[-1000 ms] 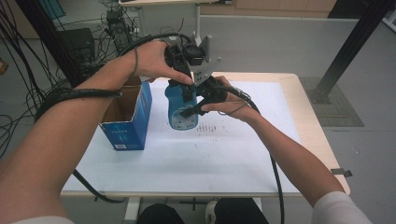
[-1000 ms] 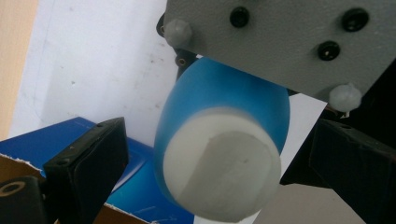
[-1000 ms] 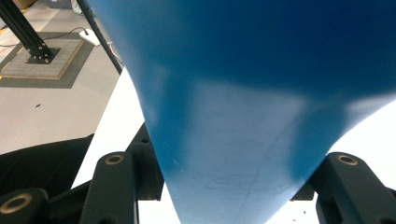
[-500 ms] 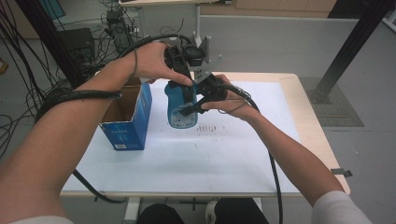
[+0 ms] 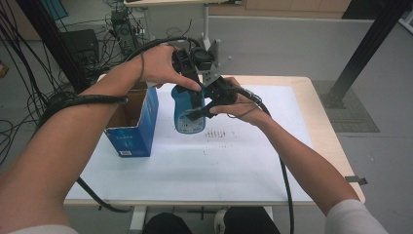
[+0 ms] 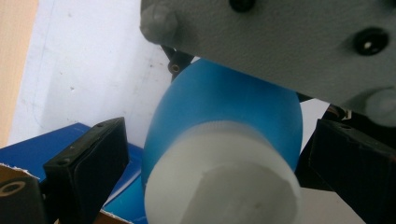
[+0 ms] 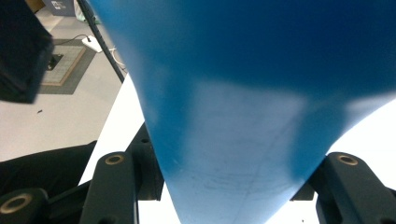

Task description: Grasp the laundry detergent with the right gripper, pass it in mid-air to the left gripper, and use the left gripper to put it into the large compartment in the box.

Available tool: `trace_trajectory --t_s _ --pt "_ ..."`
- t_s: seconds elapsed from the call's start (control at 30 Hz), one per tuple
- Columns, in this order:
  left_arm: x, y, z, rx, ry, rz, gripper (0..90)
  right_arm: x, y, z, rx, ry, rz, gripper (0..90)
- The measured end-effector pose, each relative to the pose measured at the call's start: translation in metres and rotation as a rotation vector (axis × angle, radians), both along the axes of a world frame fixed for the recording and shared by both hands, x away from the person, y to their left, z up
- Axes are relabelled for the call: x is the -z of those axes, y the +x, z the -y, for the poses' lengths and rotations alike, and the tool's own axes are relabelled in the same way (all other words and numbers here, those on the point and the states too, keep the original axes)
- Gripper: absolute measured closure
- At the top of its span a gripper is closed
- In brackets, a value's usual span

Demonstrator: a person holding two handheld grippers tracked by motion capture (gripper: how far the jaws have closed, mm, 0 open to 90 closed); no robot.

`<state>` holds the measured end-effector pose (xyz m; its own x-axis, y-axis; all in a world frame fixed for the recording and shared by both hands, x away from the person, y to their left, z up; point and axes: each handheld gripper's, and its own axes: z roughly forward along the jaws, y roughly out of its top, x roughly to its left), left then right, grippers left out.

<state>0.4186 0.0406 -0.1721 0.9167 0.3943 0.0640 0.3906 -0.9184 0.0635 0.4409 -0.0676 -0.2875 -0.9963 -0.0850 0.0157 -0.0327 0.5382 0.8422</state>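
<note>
The blue bottle (image 5: pixel 189 109) stands upright near the middle of the white-covered bench (image 5: pixel 204 165), a little toward the far side and just right of the open blue carton (image 5: pixel 130 124), its base seemingly resting on the sheet. The right tool (image 5: pixel 197 114) comes in from the right and has its jaws clamped across the lower body, over the pale label; in the right gripper view the blue wall (image 7: pixel 243 116) sits wedged between the two black jaws, which looks like a steadying hold so the bottle cannot turn or tip. The left tool (image 5: pixel 195 90) reaches down from above the white cap (image 6: pixel 222 179); in the left gripper view its jaws stand on either side of the cap with bare space visible beside the left one, so they read as open and not yet pressing. That pairing suggests one tool bracing the body while the other is lined up on the cap, probably to twist it. The grey plate (image 6: pixel 280 42) of the left tool cuts off the bottle's far shoulder, and the hands cover its neck in the high view. The label's print is too blurred to read, and whether the right-hand jaw touches the cap cannot be told. The carton's inside is mostly shadowed.
</note>
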Motion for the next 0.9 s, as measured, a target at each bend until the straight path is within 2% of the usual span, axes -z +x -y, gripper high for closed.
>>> trace_trajectory --t_s 0.2,0.33,0.9 --pt "-0.0019 0.0017 0.0007 0.0 0.001 0.005 5.2 -0.0002 -0.0002 0.0017 0.006 -0.003 -0.012 44.0" --pt "-0.0005 0.0024 0.0013 0.001 0.006 0.006 5.2 0.0002 0.001 0.0011 -0.006 0.012 0.004 44.0" --pt "-0.0003 0.0041 0.0045 0.013 0.008 0.008 5.3 0.0 0.0019 0.0039 0.0 0.013 -0.001 44.0"
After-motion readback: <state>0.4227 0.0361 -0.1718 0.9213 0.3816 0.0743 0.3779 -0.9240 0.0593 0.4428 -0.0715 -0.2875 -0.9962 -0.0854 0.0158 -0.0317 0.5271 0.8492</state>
